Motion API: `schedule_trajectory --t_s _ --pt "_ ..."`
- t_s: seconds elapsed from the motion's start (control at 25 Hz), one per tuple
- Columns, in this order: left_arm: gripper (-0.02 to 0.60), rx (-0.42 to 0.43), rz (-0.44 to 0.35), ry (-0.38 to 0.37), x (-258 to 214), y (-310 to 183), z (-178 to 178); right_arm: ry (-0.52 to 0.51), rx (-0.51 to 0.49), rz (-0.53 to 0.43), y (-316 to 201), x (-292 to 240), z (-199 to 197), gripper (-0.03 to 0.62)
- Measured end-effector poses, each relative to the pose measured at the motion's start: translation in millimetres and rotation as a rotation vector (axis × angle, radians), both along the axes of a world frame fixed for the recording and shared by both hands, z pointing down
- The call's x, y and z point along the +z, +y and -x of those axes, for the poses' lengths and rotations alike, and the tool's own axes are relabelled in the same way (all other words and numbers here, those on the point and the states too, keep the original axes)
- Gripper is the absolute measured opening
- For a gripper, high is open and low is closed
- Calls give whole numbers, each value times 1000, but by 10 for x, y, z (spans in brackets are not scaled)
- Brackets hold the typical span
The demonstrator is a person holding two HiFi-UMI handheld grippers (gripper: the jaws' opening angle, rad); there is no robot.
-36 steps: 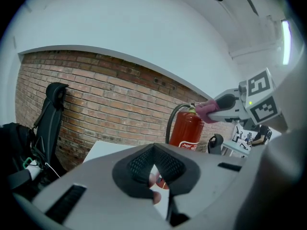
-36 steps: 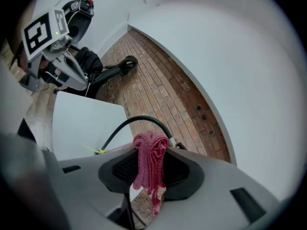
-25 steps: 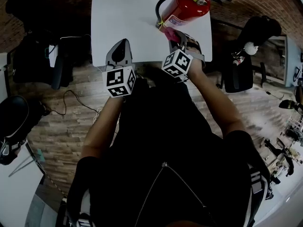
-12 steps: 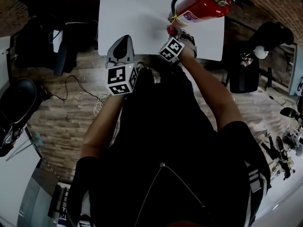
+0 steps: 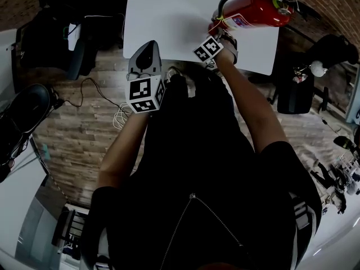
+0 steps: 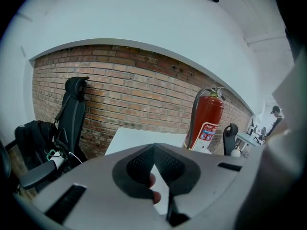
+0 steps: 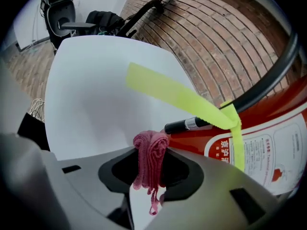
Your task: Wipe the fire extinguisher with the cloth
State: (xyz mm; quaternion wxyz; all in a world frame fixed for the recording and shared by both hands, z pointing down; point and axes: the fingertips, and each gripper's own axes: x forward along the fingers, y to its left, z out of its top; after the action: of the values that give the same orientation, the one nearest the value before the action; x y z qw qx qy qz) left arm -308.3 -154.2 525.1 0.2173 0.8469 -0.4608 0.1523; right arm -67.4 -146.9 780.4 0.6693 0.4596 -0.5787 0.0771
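A red fire extinguisher (image 5: 253,11) (image 6: 207,121) stands upright at the far right of the white table (image 5: 169,16). Its black hose (image 7: 268,75) and a yellow strap (image 7: 192,99) run across the right gripper view, just above the labelled red body (image 7: 268,133). My right gripper (image 5: 216,34) (image 7: 151,150) is shut on a bunched pink cloth (image 7: 151,152), and the cloth sits at the foot of the extinguisher, close to the hose nozzle. Over the table's near edge, left of it, my left gripper (image 5: 149,48) (image 6: 153,150) is shut with nothing in it.
Black office chairs stand left (image 5: 84,49) and right (image 5: 295,89) of the table. Cables (image 5: 121,117) lie on the wooden floor. A brick wall (image 6: 134,90) runs behind the table, with a chair and a backpack (image 6: 33,138) at its left.
My right gripper has carried the pink cloth forward and right, up to the foot of the extinguisher. The left gripper has stayed near the table's front edge.
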Motion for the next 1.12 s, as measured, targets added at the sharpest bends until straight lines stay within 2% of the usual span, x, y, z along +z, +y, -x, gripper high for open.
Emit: schedule_trajectory --t_s 0.44,1.12 --pt "8 11 -9 11 -15 -36 -75 -3 53 8 -41 -59 -50 135" --pt "8 30 -38 49 -148 5 -173 -21 53 -43 -10 -537 -65 135"
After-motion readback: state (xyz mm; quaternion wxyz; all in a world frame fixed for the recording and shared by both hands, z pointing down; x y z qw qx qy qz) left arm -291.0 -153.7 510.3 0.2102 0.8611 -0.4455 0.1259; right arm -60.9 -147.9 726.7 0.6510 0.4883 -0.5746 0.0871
